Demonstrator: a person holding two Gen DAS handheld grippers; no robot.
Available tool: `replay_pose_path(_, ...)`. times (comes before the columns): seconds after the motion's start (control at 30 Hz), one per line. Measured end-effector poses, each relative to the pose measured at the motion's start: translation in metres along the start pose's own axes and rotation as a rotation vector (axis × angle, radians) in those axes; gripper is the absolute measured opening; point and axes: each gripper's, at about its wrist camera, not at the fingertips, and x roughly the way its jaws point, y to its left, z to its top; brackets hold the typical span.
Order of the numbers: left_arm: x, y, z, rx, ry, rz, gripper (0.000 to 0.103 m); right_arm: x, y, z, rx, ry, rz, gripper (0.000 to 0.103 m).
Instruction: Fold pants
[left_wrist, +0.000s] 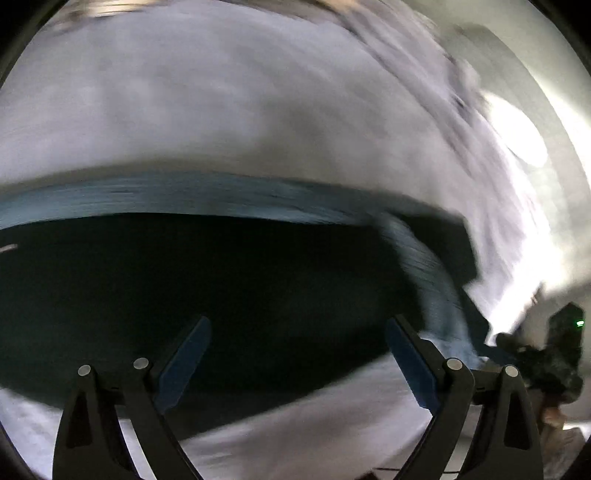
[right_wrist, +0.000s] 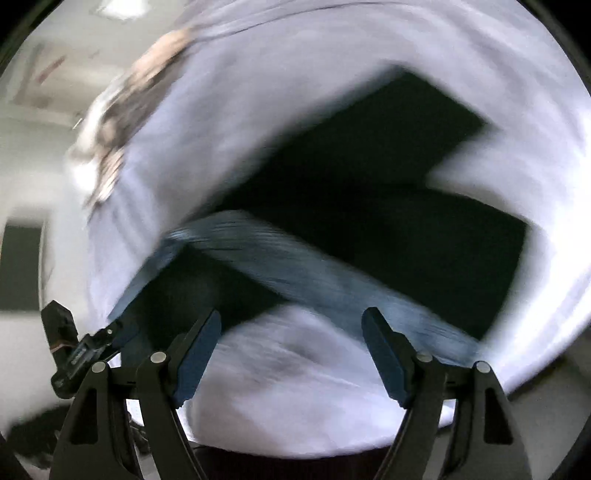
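Both views are motion-blurred, so detail is thin. The pants (right_wrist: 369, 192), dark w/ a blue-grey waistband or hem strip, lie spread on a white sheet (right_wrist: 295, 387). In the right wrist view they fill centre to 2 o'clock, w/ the strip running from 9 toward 4 o'clock. They're probably laid flat like this so the legs can be lined up before a fold.

The left gripper (left_wrist: 297, 360) has its fingers wide apart w/ nothing between them. It looks forward over the dark cloth, apparently above it; contact can't be judged.

The right gripper (right_wrist: 291, 354) is likewise spread and empty, aimed at bare sheet just short of the strip. The left gripper shows at 8 o'clock here.

I'd say both are positioning for a grab, w/ no fold started.
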Motion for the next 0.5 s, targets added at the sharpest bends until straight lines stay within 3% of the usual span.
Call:
replay_pose_path(0.07,0.026,-0.042,0.005,0.06,0.043,-0.04,0.096,-0.025,-0.046,-0.005,0.065,-0.03,-0.031,0.082)
replay_pose_path(0.13,0.05,-0.073,0.01,0.097,0.081,-0.074,0.096,-0.031,-0.079,-0.01,0.131,-0.029,-0.007,0.082)
replay_pose_path(0.27,0.079,-0.105,0.016,0.134,0.135,-0.08,0.096,-0.003,-0.113,-0.018,0.242,0.032,0.065,0.078)
replay_pose_path(0.33,0.089,-0.118,0.016,0.154,0.157,-0.089,0.096,0.011,-0.117,-0.02,0.273,0.047,0.162,0.053)
replay_pose_path(0.37,0.091,-0.12,0.014,0.161,0.168,-0.087,0.096,0.019,-0.12,-0.019,0.291,0.06,0.231,0.048)
replay_pose_path(0.4,0.096,-0.124,0.016,0.164,0.176,-0.083,0.096,0.026,-0.119,-0.019,0.302,0.074,0.271,0.021)
replay_pose_path(0.43,0.099,-0.129,0.018,0.166,0.183,-0.079,0.096,0.033,-0.116,-0.018,0.311,0.085,0.298,0.012)
replay_pose_path(0.5,0.099,-0.14,0.023,0.166,0.175,-0.089,0.096,0.028,-0.111,-0.011,0.329,0.06,0.368,0.012)
